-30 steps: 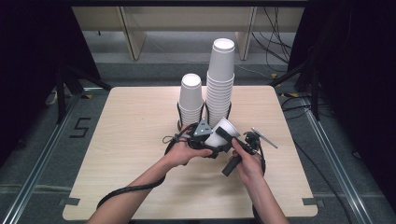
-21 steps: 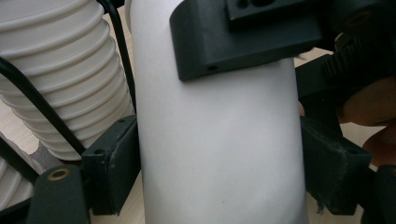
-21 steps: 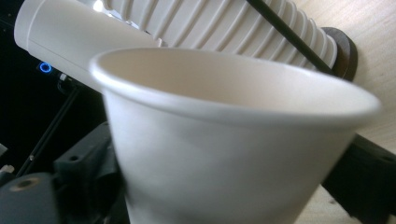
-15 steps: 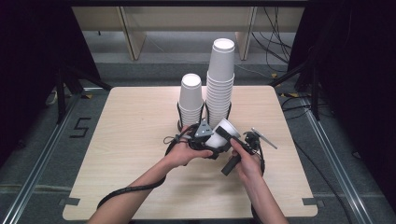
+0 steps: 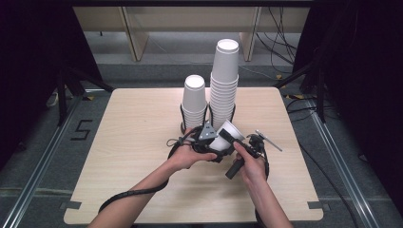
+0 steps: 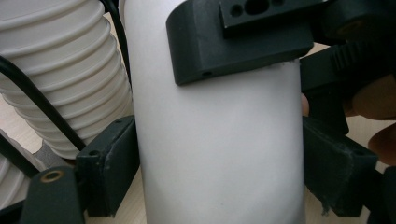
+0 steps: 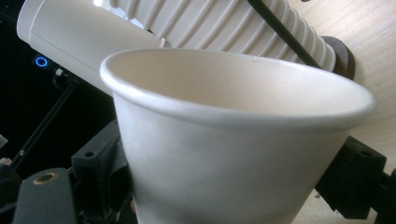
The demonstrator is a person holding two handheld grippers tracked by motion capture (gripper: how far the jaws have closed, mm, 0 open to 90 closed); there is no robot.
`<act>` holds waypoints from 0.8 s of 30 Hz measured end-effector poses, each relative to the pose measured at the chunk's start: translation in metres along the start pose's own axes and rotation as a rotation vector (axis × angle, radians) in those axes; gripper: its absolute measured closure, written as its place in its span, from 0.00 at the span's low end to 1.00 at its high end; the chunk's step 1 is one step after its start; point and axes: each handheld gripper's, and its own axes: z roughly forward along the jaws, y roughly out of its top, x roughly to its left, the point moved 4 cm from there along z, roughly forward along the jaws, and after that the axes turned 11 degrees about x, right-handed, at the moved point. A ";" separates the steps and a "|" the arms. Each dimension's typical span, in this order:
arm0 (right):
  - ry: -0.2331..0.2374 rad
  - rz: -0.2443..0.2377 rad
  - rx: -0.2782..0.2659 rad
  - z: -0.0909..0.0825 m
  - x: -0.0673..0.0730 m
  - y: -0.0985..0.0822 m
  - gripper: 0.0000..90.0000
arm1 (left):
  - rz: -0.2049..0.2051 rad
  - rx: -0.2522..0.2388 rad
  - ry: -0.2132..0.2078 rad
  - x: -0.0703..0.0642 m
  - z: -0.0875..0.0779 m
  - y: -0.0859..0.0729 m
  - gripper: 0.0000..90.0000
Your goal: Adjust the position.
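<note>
White paper cup (image 5: 224, 135) w/ smooth wall & rolled rim, tilted, at table (image 5: 119, 156) centre; 6 o'clock of two ribbed cup stacks (image 5: 223, 85); L gripper (image 5: 205, 138) jaws just easing open yet touching cup's sides; R gripper (image 5: 231, 141) jaws just closing, pads clamped on cup.

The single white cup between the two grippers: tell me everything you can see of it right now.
The cup is plain white, paper by the look, with a rolled rim and a smooth tapered wall, empty inside. It is held tilted above the table, just in front of the two cup stacks. The left gripper brackets its body, jaws just eased a little. The right gripper has just closed on it near the rim. No dents or marks show.
</note>
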 end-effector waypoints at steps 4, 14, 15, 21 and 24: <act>-0.010 0.002 -0.012 -0.003 0.002 0.002 0.20 | -0.002 -0.008 -0.017 0.001 -0.003 0.001 0.20; -0.055 -0.059 -0.041 -0.011 -0.001 0.009 0.20 | 0.011 0.006 -0.004 0.003 -0.016 -0.011 0.14; -0.063 -0.079 -0.046 -0.012 -0.002 0.010 0.20 | 0.005 0.007 -0.003 0.003 -0.019 -0.012 0.14; -0.093 -0.183 -0.088 -0.016 -0.006 0.013 0.20 | 0.005 -0.019 0.009 0.005 -0.034 -0.024 0.13; -0.099 -0.191 -0.084 -0.019 -0.006 0.014 0.20 | -0.015 -0.021 0.008 0.008 -0.042 -0.029 0.13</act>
